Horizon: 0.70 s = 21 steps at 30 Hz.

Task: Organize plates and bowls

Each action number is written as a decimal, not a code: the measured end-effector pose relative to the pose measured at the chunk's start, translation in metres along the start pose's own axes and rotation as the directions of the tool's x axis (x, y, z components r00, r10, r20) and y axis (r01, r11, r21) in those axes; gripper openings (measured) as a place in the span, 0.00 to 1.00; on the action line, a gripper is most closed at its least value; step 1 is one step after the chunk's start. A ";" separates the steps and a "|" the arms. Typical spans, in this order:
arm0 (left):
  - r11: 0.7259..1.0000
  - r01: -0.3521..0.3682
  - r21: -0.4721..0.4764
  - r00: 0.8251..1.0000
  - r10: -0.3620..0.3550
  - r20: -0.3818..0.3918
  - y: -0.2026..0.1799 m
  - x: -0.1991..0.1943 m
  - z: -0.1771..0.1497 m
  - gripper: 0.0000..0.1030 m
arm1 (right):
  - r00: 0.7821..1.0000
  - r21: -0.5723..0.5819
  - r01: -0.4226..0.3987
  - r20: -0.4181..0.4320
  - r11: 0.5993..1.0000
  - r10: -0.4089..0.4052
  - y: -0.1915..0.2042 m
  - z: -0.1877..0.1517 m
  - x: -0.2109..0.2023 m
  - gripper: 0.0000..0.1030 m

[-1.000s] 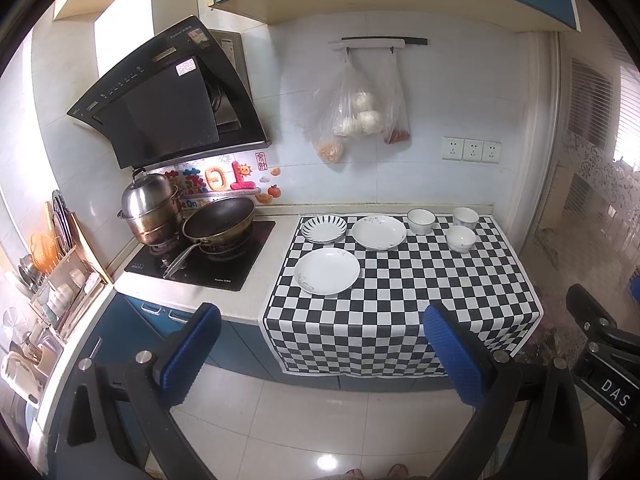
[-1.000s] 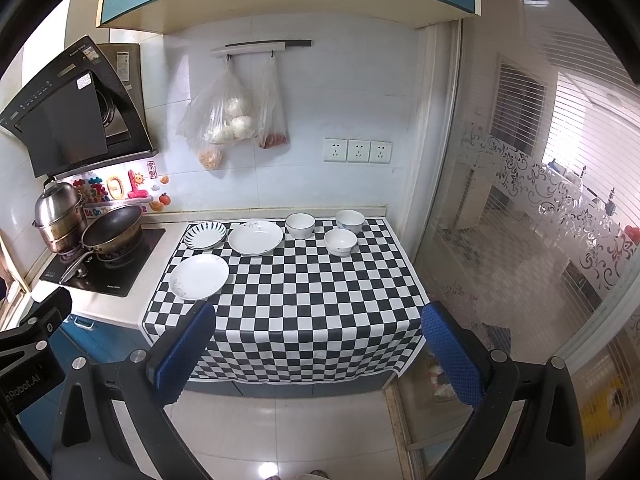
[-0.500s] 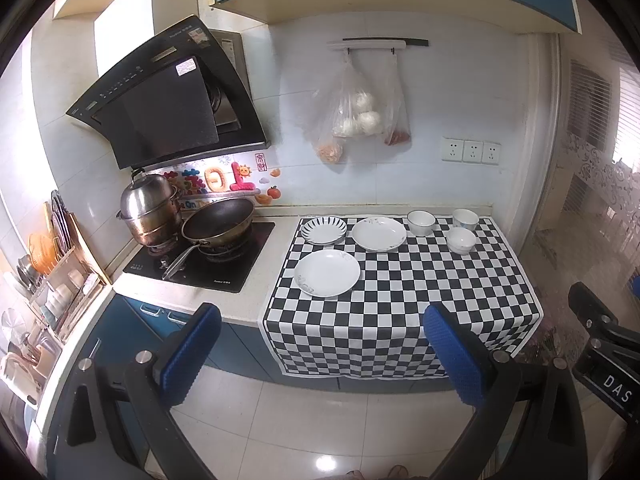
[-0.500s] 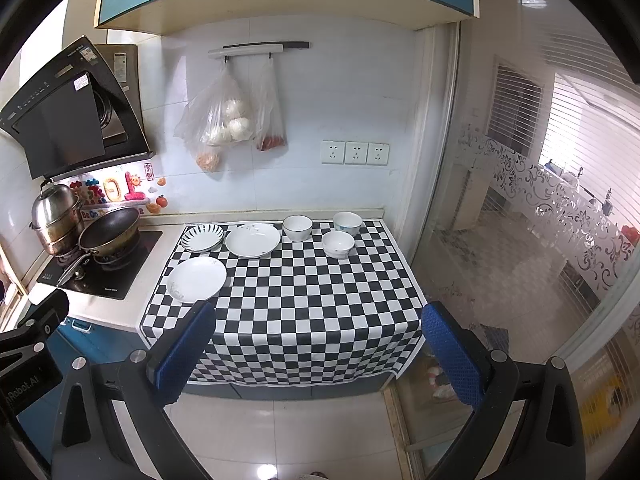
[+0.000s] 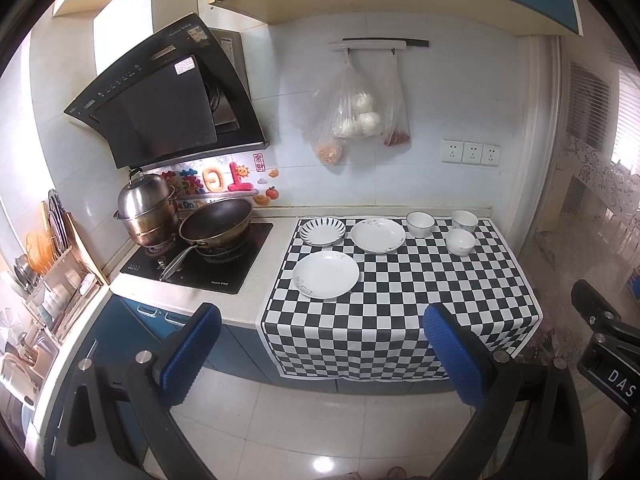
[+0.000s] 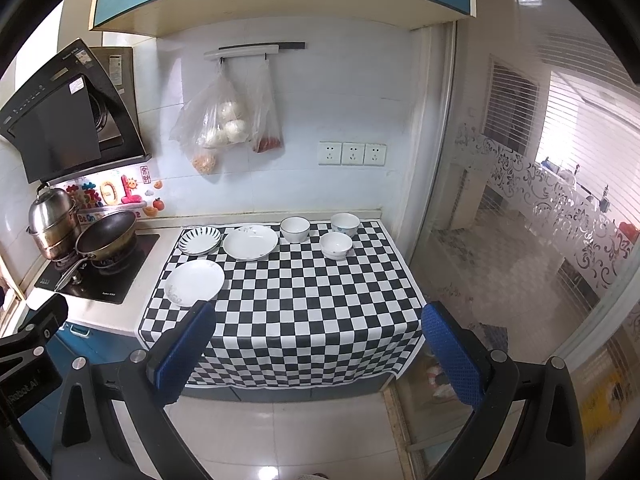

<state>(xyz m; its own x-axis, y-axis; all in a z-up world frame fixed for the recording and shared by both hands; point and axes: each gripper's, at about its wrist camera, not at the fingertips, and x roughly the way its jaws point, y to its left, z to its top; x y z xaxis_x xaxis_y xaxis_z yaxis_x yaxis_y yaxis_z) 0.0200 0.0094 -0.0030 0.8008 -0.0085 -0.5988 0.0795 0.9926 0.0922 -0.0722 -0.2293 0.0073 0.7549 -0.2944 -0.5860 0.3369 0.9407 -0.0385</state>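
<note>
On the checkered cloth lie three plates: a plain white plate in front, a striped plate behind it, and a white plate to its right. Three white bowls stand at the back right. The same plates and bowls show in the right wrist view. My left gripper and right gripper both hang open over the floor, well short of the counter, holding nothing.
Left of the cloth sits a black hob with a frying pan and a steel pot, under a range hood. Plastic bags hang on the wall. A dish rack is far left. A glass partition closes the right.
Both views have barely shifted; the right wrist view has drifted slightly so the counter sits a little further left. Nothing on the counter has moved and both grippers stay open.
</note>
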 end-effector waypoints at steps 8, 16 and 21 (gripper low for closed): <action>0.999 -0.032 -0.015 0.999 0.033 0.009 0.017 0.038 0.000 1.00 | 1.000 0.038 -0.002 0.002 0.999 0.002 0.011 -0.002 0.029 1.00; 0.998 -0.064 -0.027 0.998 0.064 0.005 0.039 0.097 0.010 1.00 | 1.000 0.032 0.010 -0.026 0.999 -0.009 0.040 0.002 0.087 1.00; 0.997 -0.059 -0.042 0.998 0.058 -0.022 0.045 0.147 0.025 1.00 | 0.999 0.011 0.001 -0.043 1.000 -0.001 0.066 0.016 0.143 1.00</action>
<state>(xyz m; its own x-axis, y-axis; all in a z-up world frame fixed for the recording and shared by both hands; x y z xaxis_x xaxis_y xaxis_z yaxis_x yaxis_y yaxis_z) 0.1562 0.0502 -0.0670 0.7911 0.0520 -0.6095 0.0068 0.9956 0.0938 0.0665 -0.2124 -0.0664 0.7298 -0.2875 -0.6202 0.3437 0.9386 -0.0306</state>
